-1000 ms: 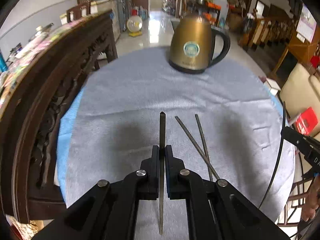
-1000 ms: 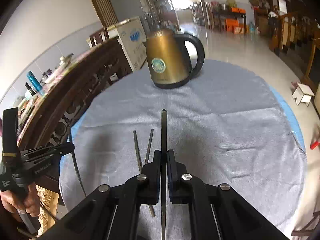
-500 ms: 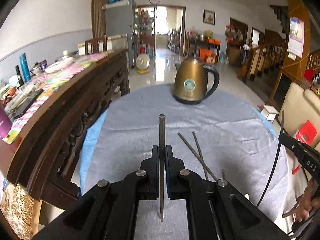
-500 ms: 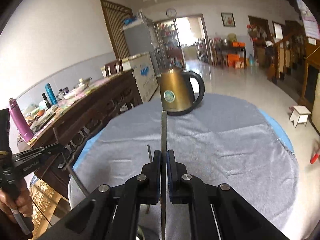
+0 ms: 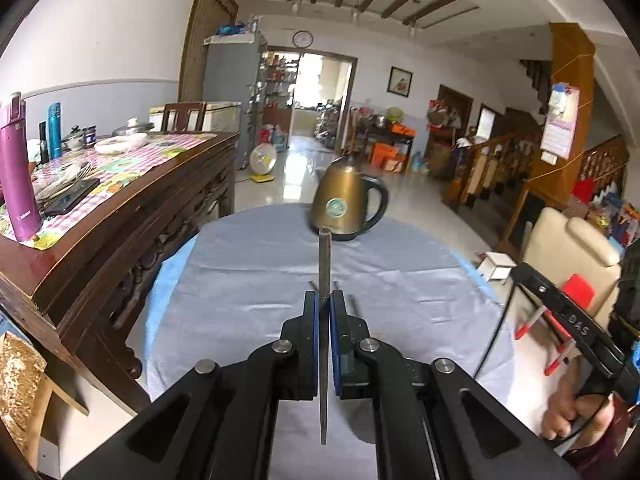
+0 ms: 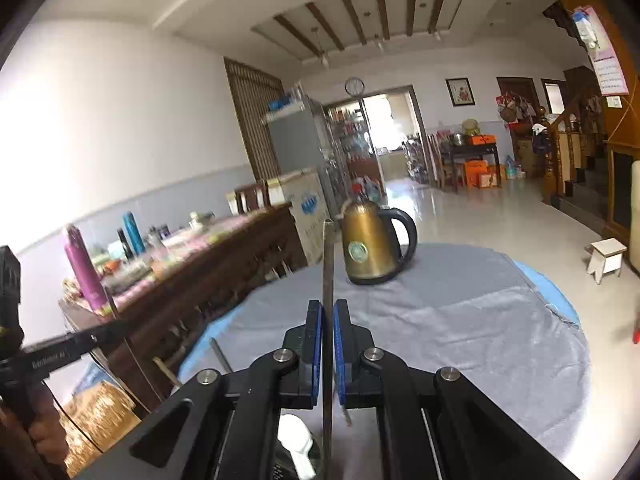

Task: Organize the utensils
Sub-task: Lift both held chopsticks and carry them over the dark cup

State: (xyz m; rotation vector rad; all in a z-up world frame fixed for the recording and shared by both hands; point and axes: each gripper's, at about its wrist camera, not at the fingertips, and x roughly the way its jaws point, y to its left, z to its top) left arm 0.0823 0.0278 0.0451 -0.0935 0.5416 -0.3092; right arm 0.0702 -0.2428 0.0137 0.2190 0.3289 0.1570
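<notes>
My left gripper [image 5: 324, 300] is shut on a dark metal chopstick [image 5: 324, 264] that points forward, raised above the grey cloth on the round table [image 5: 248, 280]. My right gripper [image 6: 327, 308] is shut on another dark chopstick [image 6: 329, 256], also raised and pointing forward. A white spoon [image 6: 298, 446] sits in a dark holder just under my right gripper. A chopstick end [image 6: 221, 354] shows on the cloth in the right wrist view; two chopstick tips [image 5: 352, 304] peek beside my left fingers. Each gripper shows in the other's view: the right one [image 5: 560, 312], the left one [image 6: 60, 354].
A bronze electric kettle [image 5: 346, 204] stands at the table's far edge, and shows in the right wrist view [image 6: 370, 246]. A carved wooden sideboard [image 5: 120, 216] with bottles and dishes runs along the left. A cream chair [image 5: 572, 248] and a small white stool [image 6: 606, 258] stand to the right.
Both grippers have lifted and tilted up with their chopsticks, so the views now show the room more than the table. The chopsticks on the cloth have slipped mostly behind the fingers.
</notes>
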